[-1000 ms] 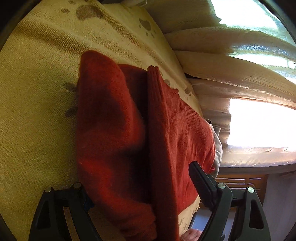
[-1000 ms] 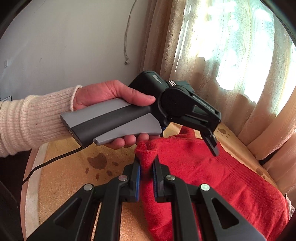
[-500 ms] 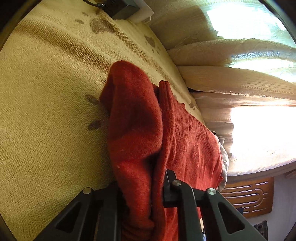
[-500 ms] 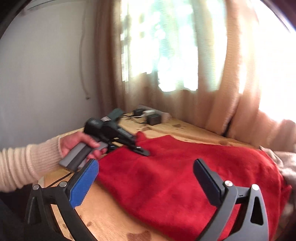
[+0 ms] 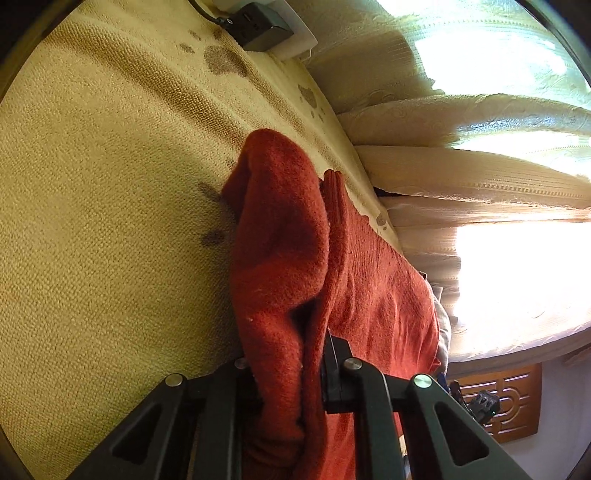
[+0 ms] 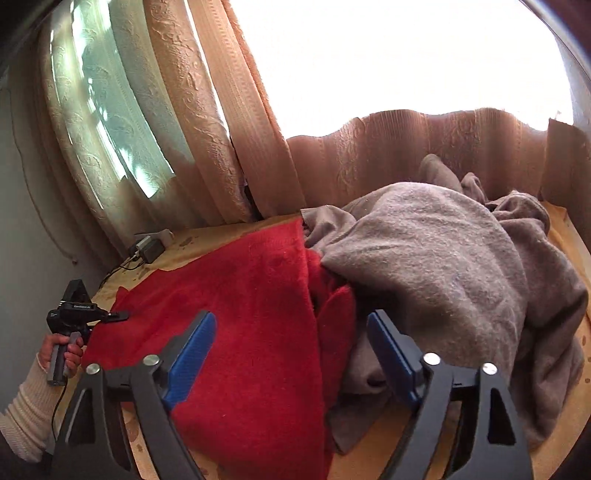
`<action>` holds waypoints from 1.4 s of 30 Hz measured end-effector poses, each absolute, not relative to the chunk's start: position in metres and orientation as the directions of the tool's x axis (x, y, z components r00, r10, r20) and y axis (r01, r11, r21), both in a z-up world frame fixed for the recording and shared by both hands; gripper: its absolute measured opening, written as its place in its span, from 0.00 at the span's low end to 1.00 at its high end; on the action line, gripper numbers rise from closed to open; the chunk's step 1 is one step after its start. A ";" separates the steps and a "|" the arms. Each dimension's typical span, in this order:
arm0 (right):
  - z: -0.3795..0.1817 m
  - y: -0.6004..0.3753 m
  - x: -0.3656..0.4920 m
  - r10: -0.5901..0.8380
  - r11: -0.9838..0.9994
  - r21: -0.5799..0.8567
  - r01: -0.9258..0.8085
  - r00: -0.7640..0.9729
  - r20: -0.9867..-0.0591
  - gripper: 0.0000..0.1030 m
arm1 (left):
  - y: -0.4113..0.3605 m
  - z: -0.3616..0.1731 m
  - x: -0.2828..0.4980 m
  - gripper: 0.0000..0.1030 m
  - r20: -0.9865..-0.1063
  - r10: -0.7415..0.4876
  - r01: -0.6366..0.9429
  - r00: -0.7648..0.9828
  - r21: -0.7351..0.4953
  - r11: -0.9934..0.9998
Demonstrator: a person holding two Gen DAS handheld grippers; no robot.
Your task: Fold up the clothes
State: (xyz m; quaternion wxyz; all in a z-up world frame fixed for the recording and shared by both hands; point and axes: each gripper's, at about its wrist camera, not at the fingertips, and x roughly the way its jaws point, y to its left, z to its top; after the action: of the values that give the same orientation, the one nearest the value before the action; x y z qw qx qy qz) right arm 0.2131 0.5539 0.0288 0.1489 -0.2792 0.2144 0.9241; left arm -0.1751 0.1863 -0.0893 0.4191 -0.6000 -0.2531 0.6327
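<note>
Left wrist: left gripper [image 5: 286, 373] clamped tight on a bunched fold of the red knit [image 5: 280, 258]. The fold is pulled up off the yellow cover [image 5: 92, 221]; the rest of the knit runs away along the cover's curtain-side edge. Curtains [image 5: 461, 173] hang just beyond that edge. A black charger [image 5: 258, 26] sits at the far end of the cover.

Right wrist: right gripper [image 6: 291, 358] has its jaws apart and closing, blue pads [image 6: 192, 362] clear of any cloth, nothing held. It hangs over the near edge of the knit [image 6: 240, 314], where red meets the grey blanket [image 6: 443, 266]. The knit lies flat across the middle of the cover [image 6: 565, 236]. The blanket is heaped on the right, overlapping the knit's right edge. The left gripper [image 6: 118, 315] is visible at the knit's far-left corner, hand [image 6: 61, 350] on its handle, cream sleeve [image 6: 26, 413] below.
</note>
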 end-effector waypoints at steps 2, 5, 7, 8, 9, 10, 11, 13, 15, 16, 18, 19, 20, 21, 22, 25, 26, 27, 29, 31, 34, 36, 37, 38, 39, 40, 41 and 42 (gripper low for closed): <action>0.015 0.566 0.198 0.140 -0.867 0.297 -0.401 -0.767 -0.626 0.55 | 0.187 -0.088 -0.175 0.17 -0.546 0.834 -0.229 0.073 -0.823 -0.519; -0.003 0.574 0.178 0.136 -0.882 0.248 -0.401 -0.721 -0.679 0.54 | 0.197 -0.092 -0.179 0.17 -0.546 0.834 -0.252 0.080 -0.821 -0.513; -0.006 0.575 0.174 0.156 -0.884 0.226 -0.409 -0.714 -0.682 0.54 | 0.201 -0.092 -0.180 0.17 -0.546 0.834 -0.271 0.082 -0.817 -0.508; -0.006 0.575 0.174 0.153 -0.885 0.230 -0.404 -0.721 -0.676 0.54 | 0.205 -0.091 -0.180 0.17 -0.549 0.832 -0.290 0.083 -0.812 -0.507; -0.006 0.574 0.174 0.146 -0.887 0.236 -0.396 -0.727 -0.671 0.54 | 0.208 -0.090 -0.181 0.17 -0.553 0.829 -0.309 0.082 -0.805 -0.506; -0.005 0.574 0.174 0.139 -0.889 0.242 -0.389 -0.733 -0.666 0.54 | 0.212 -0.089 -0.182 0.17 -0.556 0.827 -0.326 0.080 -0.799 -0.506; -0.005 0.574 0.174 0.133 -0.891 0.245 -0.381 -0.737 -0.662 0.54 | 0.214 -0.088 -0.181 0.17 -0.561 0.825 -0.345 0.075 -0.790 -0.506; -0.005 0.570 0.173 0.141 -0.900 0.222 -0.374 -0.733 -0.665 0.43 | 0.215 -0.085 -0.179 0.17 -0.570 0.819 -0.386 0.061 -0.770 -0.508; -0.004 0.566 0.173 0.161 -0.899 0.203 -0.389 -0.722 -0.673 0.32 | 0.214 -0.084 -0.176 0.17 -0.576 0.816 -0.428 0.050 -0.750 -0.504; -0.003 0.563 0.175 0.177 -0.895 0.193 -0.402 -0.718 -0.673 0.27 | 0.213 -0.084 -0.176 0.17 -0.577 0.815 -0.440 0.050 -0.745 -0.501; 0.000 0.553 0.177 0.220 -0.891 0.159 -0.425 -0.711 -0.668 0.27 | 0.208 -0.086 -0.177 0.17 -0.573 0.817 -0.432 0.060 -0.753 -0.497; 0.002 0.548 0.179 0.227 -0.891 0.155 -0.427 -0.715 -0.662 0.27 | 0.206 -0.087 -0.178 0.17 -0.572 0.818 -0.427 0.063 -0.756 -0.496; 0.004 0.543 0.180 0.234 -0.891 0.151 -0.428 -0.718 -0.655 0.27 | 0.203 -0.088 -0.178 0.17 -0.571 0.818 -0.424 0.064 -0.758 -0.496; 0.005 0.539 0.180 0.236 -0.895 0.144 -0.423 -0.722 -0.650 0.27 | 0.202 -0.088 -0.178 0.17 -0.572 0.818 -0.425 0.064 -0.757 -0.496; 0.007 0.534 0.180 0.238 -0.898 0.138 -0.417 -0.726 -0.646 0.27 | 0.204 -0.089 -0.178 0.17 -0.573 0.818 -0.426 0.061 -0.756 -0.497; 0.009 0.523 0.175 0.219 -0.918 0.118 -0.379 -0.732 -0.645 0.27 | 0.205 -0.090 -0.179 0.17 -0.570 0.819 -0.426 0.062 -0.757 -0.495; 0.007 0.522 0.171 0.216 -0.923 0.106 -0.369 -0.727 -0.652 0.27 | 0.206 -0.091 -0.180 0.17 -0.569 0.820 -0.425 0.063 -0.759 -0.494; 0.005 0.523 0.167 0.222 -0.922 0.095 -0.375 -0.714 -0.664 0.27 | 0.206 -0.091 -0.180 0.17 -0.569 0.820 -0.423 0.064 -0.760 -0.494; -0.001 0.531 0.162 0.226 -0.905 0.114 -0.409 -0.691 -0.686 0.29 | 0.206 -0.091 -0.180 0.17 -0.568 0.820 -0.422 0.065 -0.761 -0.493; -0.007 0.545 0.163 0.179 -0.886 0.198 -0.420 -0.703 -0.688 0.50 | 0.206 -0.091 -0.180 0.17 -0.568 0.821 -0.422 0.067 -0.762 -0.492; -0.015 0.558 0.163 0.073 -0.871 0.319 -0.374 -0.740 -0.668 0.71 | 0.207 -0.091 -0.181 0.17 -0.567 0.820 -0.423 0.075 -0.763 -0.489; -0.017 0.555 0.160 0.065 -0.886 0.302 -0.351 -0.739 -0.671 0.75 | 0.205 -0.091 -0.183 0.17 -0.567 0.820 -0.426 0.081 -0.764 -0.485; -0.018 0.553 0.158 0.065 -0.893 0.289 -0.344 -0.735 -0.675 0.79 | 0.203 -0.091 -0.184 0.17 -0.566 0.820 -0.427 0.085 -0.764 -0.483; -0.019 0.552 0.156 0.065 -0.900 0.277 -0.337 -0.731 -0.679 0.79 | 0.203 -0.091 -0.185 0.17 -0.565 0.820 -0.427 0.088 -0.765 -0.482; -0.020 0.550 0.154 0.065 -0.905 0.267 -0.331 -0.728 -0.682 0.79 | 0.203 -0.092 -0.185 0.17 -0.565 0.820 -0.426 0.091 -0.767 -0.481; -0.021 0.551 0.155 0.068 -0.903 0.269 -0.335 -0.729 -0.681 0.79 | 0.202 -0.092 -0.186 0.17 -0.565 0.820 -0.424 0.092 -0.768 -0.481; -0.022 0.552 0.155 0.070 -0.901 0.271 -0.339 -0.730 -0.679 0.79 | 0.202 -0.092 -0.186 0.17 -0.564 0.820 -0.423 0.094 -0.769 -0.480; -0.022 0.552 0.155 0.072 -0.900 0.271 -0.341 -0.730 -0.680 0.79 | 0.202 -0.092 -0.187 0.17 -0.564 0.820 -0.423 0.095 -0.769 -0.480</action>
State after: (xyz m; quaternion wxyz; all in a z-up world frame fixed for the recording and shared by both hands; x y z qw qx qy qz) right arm 0.1547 0.5517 -0.0225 0.1132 -0.3497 0.1923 0.9099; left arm -0.1873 0.2019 -0.0917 0.4788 -0.5643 -0.1761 0.6491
